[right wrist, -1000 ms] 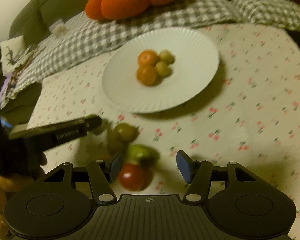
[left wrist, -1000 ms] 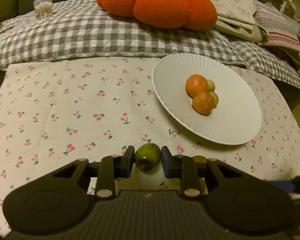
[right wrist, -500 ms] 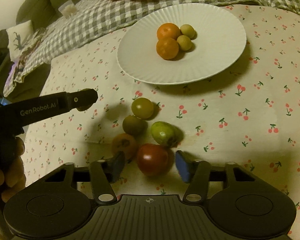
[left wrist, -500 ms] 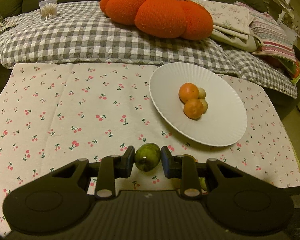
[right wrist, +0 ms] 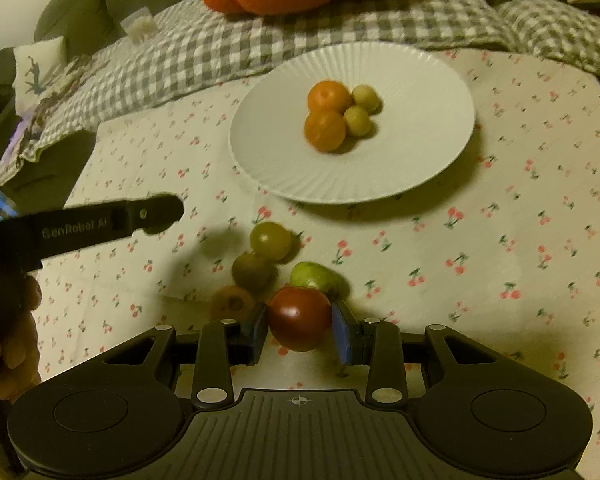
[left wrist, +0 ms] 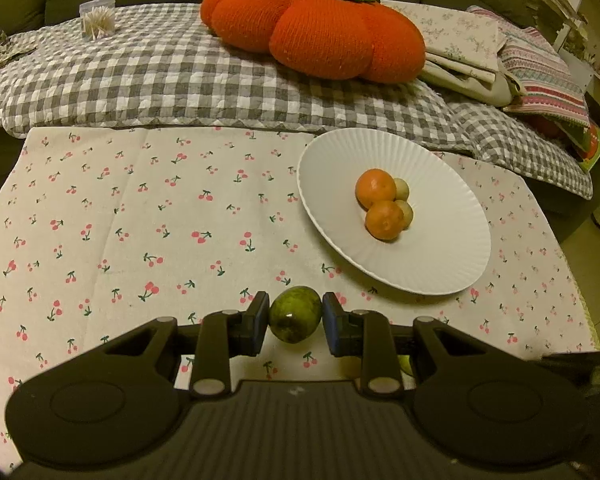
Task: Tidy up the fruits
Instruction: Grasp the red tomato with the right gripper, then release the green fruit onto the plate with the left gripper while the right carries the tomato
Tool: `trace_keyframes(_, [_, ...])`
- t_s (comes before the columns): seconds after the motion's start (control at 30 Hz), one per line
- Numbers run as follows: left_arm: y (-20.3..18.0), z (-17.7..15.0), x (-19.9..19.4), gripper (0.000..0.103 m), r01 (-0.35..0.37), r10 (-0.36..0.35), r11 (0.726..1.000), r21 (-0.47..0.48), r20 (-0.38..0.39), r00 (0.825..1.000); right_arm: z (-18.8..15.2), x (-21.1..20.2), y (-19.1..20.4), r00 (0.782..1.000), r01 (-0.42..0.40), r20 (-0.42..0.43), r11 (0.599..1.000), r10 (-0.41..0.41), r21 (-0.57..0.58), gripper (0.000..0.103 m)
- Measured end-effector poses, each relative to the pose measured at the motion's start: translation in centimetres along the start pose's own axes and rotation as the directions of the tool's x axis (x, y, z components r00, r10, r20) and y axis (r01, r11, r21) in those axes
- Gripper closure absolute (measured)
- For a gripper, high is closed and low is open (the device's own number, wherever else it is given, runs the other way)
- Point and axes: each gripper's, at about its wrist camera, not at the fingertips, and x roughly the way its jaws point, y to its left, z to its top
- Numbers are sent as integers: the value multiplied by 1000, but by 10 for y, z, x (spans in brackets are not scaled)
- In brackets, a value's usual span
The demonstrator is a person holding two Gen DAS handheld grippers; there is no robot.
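Observation:
My left gripper (left wrist: 295, 310) is shut on a green fruit (left wrist: 295, 322), held above the cherry-print cloth (left wrist: 160, 220). To its right a white plate (left wrist: 440, 256) carries two oranges (left wrist: 375, 189) and two small green fruits (left wrist: 401, 189). In the right wrist view my right gripper (right wrist: 300, 322) is closing its jaws, and both pads touch a red tomato (right wrist: 299, 318) between them. Loose fruits lie just beyond: a round green one (right wrist: 270, 240), an olive one (right wrist: 252, 271), a pale green one (right wrist: 314, 276) and a yellowish one (right wrist: 232, 302). The plate (right wrist: 420, 152) lies farther back.
An orange pumpkin cushion (left wrist: 316, 32) and folded cloths (left wrist: 480, 52) rest on a checked blanket (left wrist: 140, 80) behind the table. A toothpick holder (left wrist: 98, 20) stands at the back left. The left gripper's finger (right wrist: 148, 214) and a hand (right wrist: 12, 344) show at the left of the right wrist view.
The right jaws have closed from wide apart onto the red tomato. The left gripper keeps the green fruit and has barely moved.

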Motion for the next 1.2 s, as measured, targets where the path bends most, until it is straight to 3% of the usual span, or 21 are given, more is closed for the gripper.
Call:
trace_keyframes(0.47, [-2, 8, -5, 76, 17, -16, 1000, -9, 31, 999, 17, -25, -10, 995, 20, 95, 1000, -20, 2, 70])
trace_keyframes(0.87, [-10, 15, 0, 76, 71, -71, 997, -2, 52, 996, 28, -33, -21, 990, 26, 136, 999, -29, 23, 70])
trace_keyframes(1.2, [-26, 32, 17, 76, 98, -103, 994, 57, 94, 990, 46, -38, -42, 980, 59, 183, 996, -71, 72, 70])
